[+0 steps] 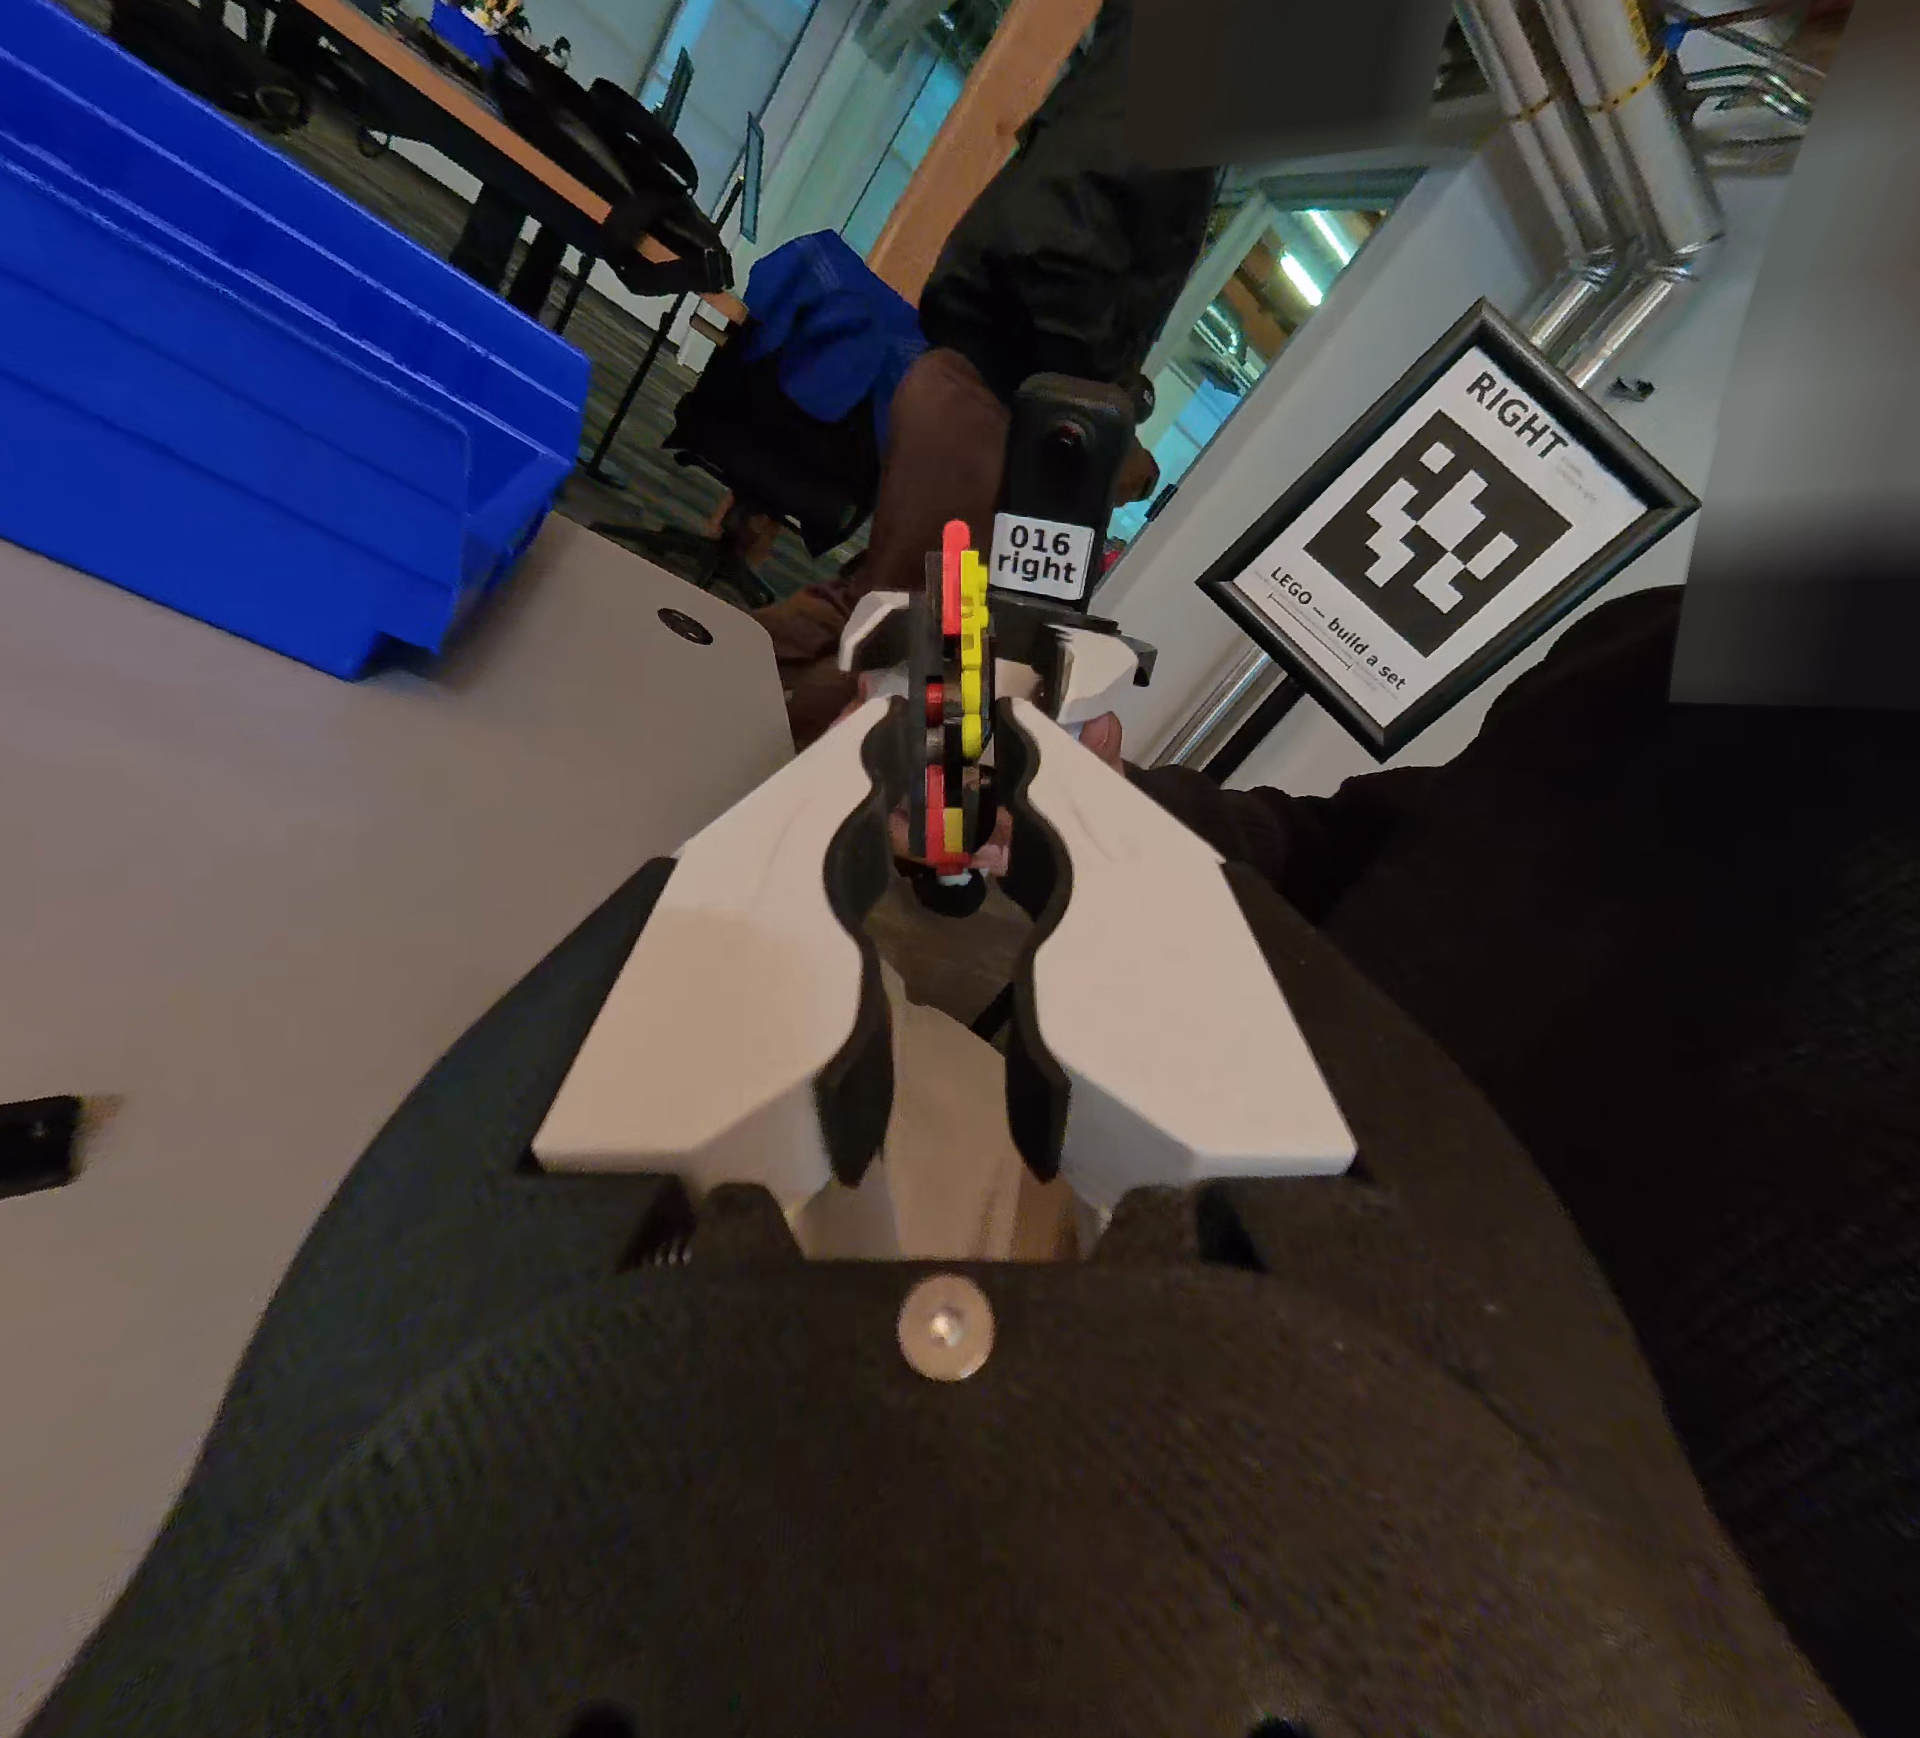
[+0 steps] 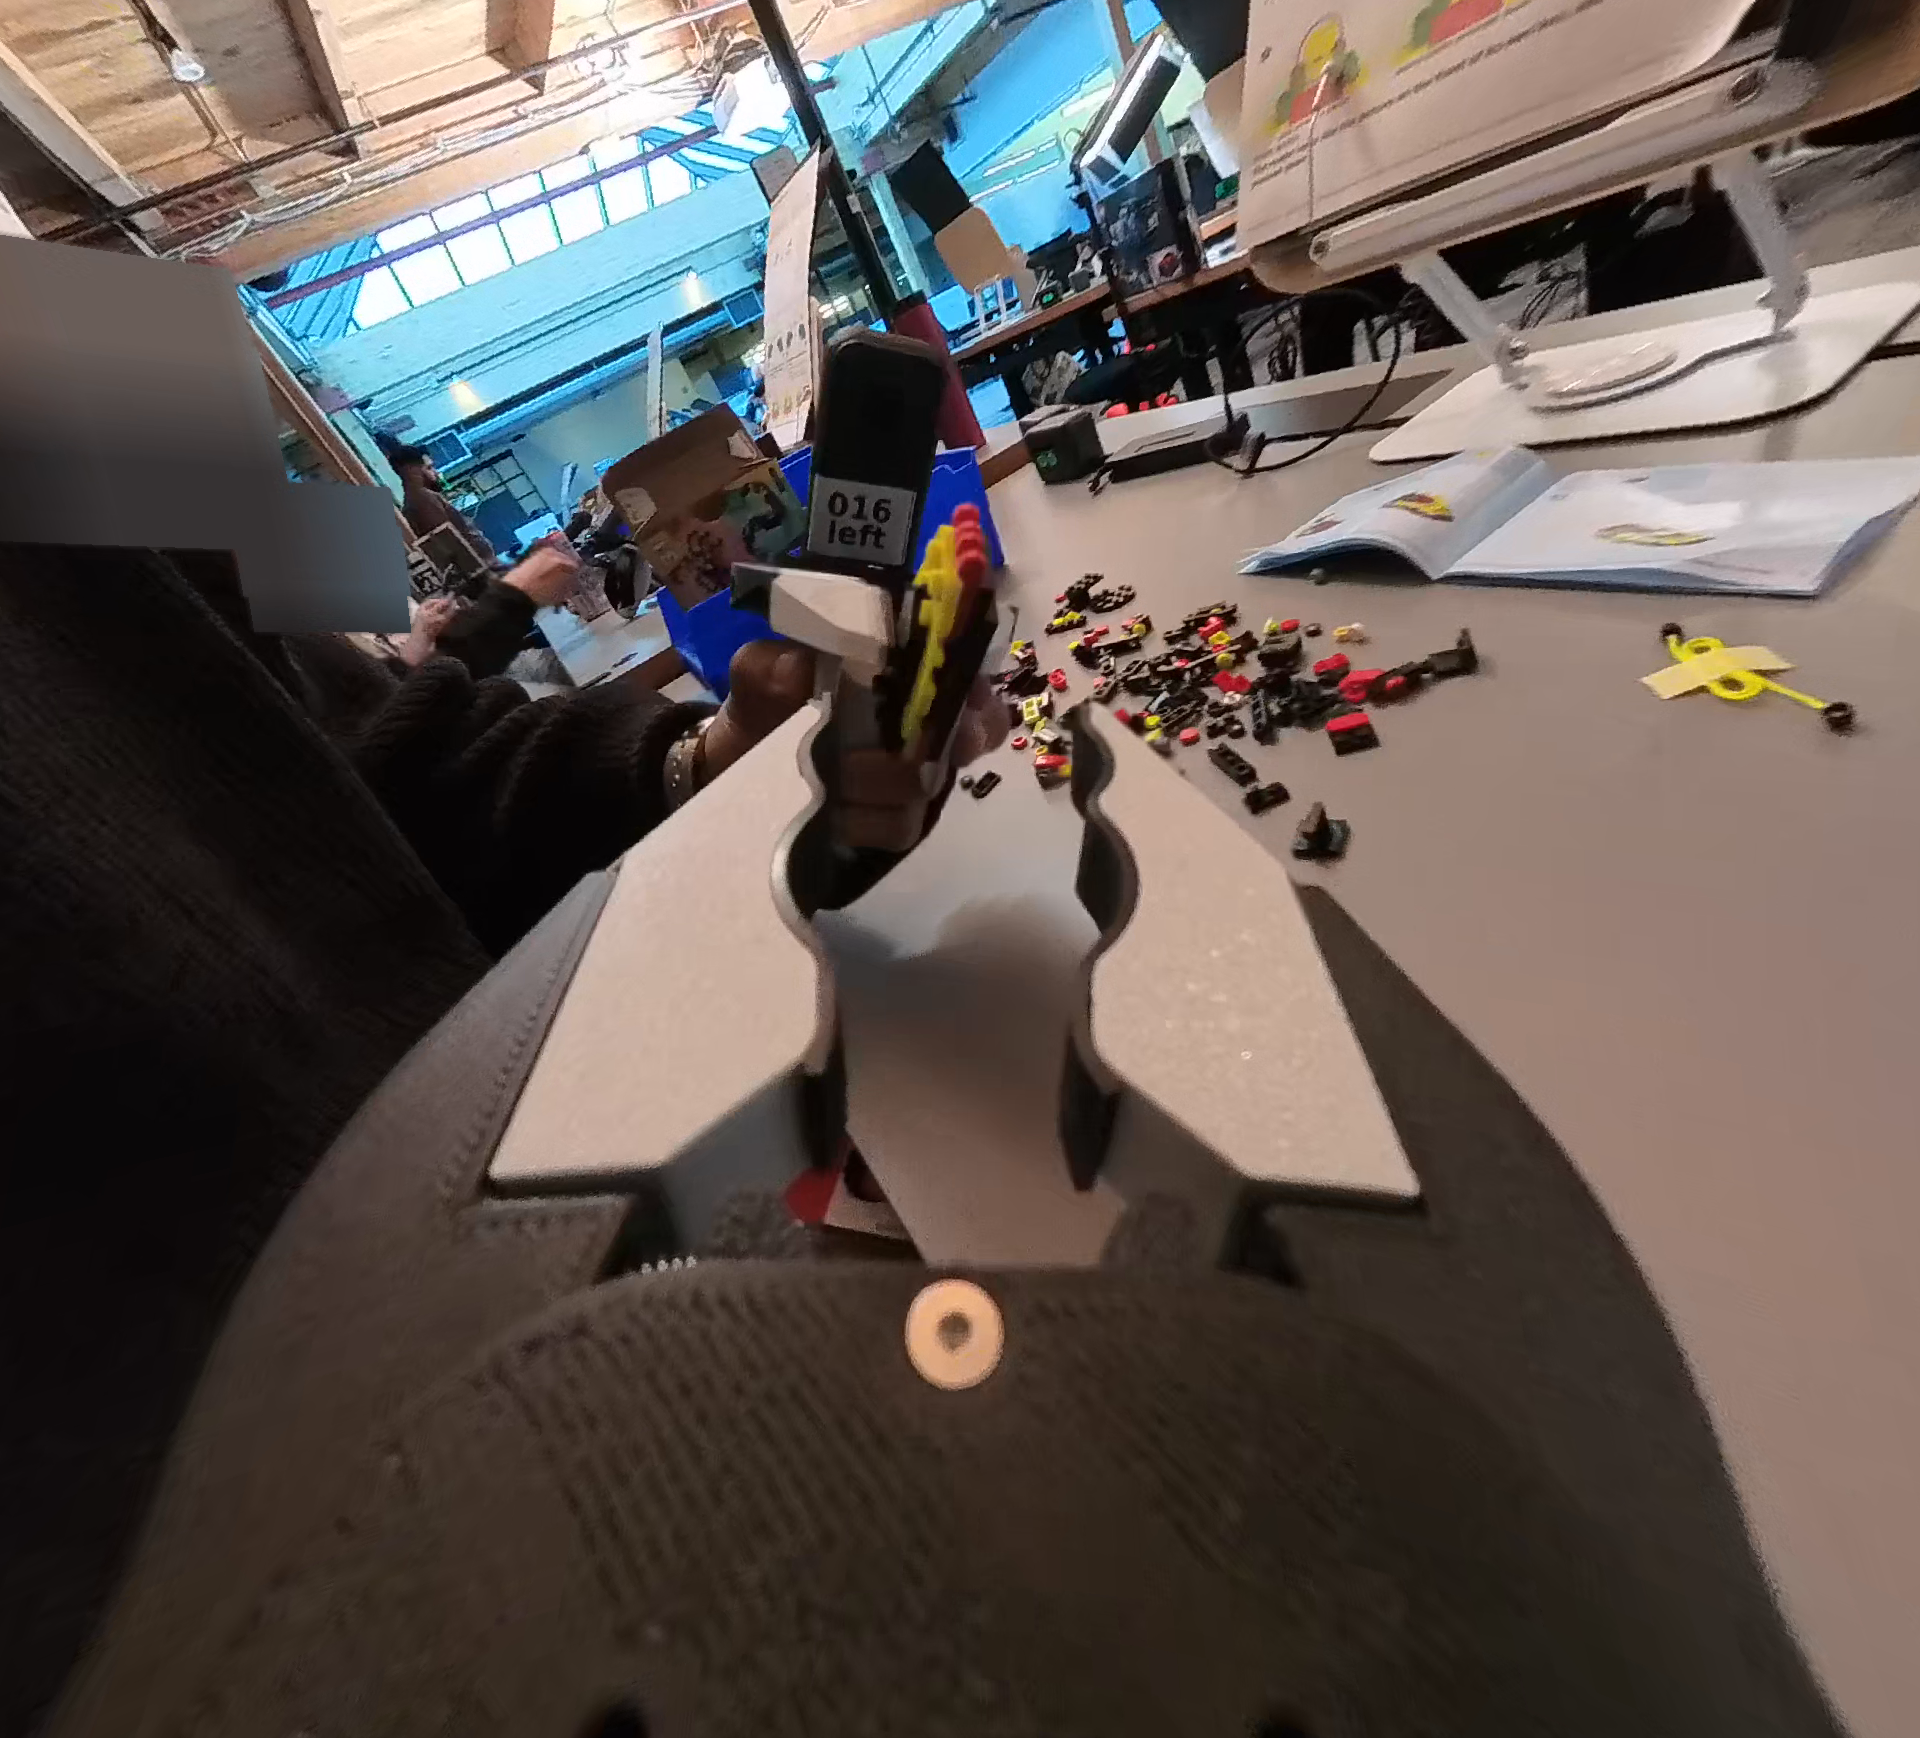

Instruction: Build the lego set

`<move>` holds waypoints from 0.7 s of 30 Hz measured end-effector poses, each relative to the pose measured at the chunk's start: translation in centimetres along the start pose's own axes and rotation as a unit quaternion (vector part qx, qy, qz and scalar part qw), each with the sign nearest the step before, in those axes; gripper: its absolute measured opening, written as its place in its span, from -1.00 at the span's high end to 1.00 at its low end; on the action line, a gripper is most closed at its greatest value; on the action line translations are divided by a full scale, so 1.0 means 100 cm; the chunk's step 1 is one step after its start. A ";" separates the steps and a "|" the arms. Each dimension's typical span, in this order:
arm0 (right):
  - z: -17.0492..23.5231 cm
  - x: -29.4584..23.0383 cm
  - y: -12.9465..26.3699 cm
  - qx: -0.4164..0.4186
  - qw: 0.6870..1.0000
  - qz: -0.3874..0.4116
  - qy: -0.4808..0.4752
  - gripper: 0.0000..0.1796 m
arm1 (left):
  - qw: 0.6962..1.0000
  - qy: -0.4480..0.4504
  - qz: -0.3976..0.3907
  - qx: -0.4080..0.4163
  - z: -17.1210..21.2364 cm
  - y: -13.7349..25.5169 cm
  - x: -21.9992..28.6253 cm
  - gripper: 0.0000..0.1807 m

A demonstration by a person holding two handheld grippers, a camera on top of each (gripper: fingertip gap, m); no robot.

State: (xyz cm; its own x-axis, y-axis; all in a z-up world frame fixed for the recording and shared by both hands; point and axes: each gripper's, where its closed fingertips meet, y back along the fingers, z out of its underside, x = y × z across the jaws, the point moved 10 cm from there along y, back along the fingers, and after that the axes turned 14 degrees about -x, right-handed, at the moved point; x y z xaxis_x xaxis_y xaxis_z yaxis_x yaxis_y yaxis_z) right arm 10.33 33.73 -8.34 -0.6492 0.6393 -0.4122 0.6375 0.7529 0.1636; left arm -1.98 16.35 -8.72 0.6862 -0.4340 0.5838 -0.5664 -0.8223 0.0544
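My left gripper (image 1: 948, 738) is shut on a flat lego assembly (image 1: 961, 691) of black, red and yellow pieces, held upright and edge-on above the table. The right wrist view shows the same assembly (image 2: 940, 639) in the left gripper (image 2: 862, 639), in the air just beyond my right gripper's left fingertip. My right gripper (image 2: 948, 743) is open and empty. In the left wrist view its white fingers (image 1: 1091, 665) stand on either side of the assembly from behind; I cannot tell if they touch it. A pile of loose lego pieces (image 2: 1195, 680) lies on the grey table (image 2: 1558, 857).
An open instruction booklet (image 2: 1558, 525) lies behind the pile, and a yellow part on tape (image 2: 1714, 680) to its right. A monitor stand (image 2: 1610, 379) is at the back. Blue bins (image 1: 208, 389) stand on the left, a framed sign (image 1: 1455, 525) on the right. The tips of both grippers are at nearly the same place. The yellow part on tape (image 2: 1714, 680) is about equally far from each gripper, around 25 centimetres.
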 end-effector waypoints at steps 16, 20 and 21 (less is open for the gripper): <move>0.002 -0.001 -0.005 0.002 1.000 -0.024 -0.019 0.72 | 1.000 0.001 0.006 -0.013 0.006 -0.009 0.004 0.87; 0.002 0.001 -0.005 0.004 0.999 -0.032 -0.029 0.76 | 1.000 0.006 0.012 -0.022 0.008 -0.012 0.002 0.87; 0.002 0.000 -0.005 0.005 0.999 -0.035 -0.030 0.80 | 1.000 0.007 0.014 -0.024 0.008 -0.014 0.002 0.87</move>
State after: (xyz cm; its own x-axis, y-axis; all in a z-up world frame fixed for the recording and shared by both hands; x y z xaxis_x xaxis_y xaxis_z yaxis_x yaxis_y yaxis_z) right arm 10.09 33.35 -8.63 -0.6667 0.5734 -0.4761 0.5950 0.7942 0.1232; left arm -0.68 17.06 -9.35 0.6633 -0.4507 0.5974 -0.6068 -0.7911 0.0769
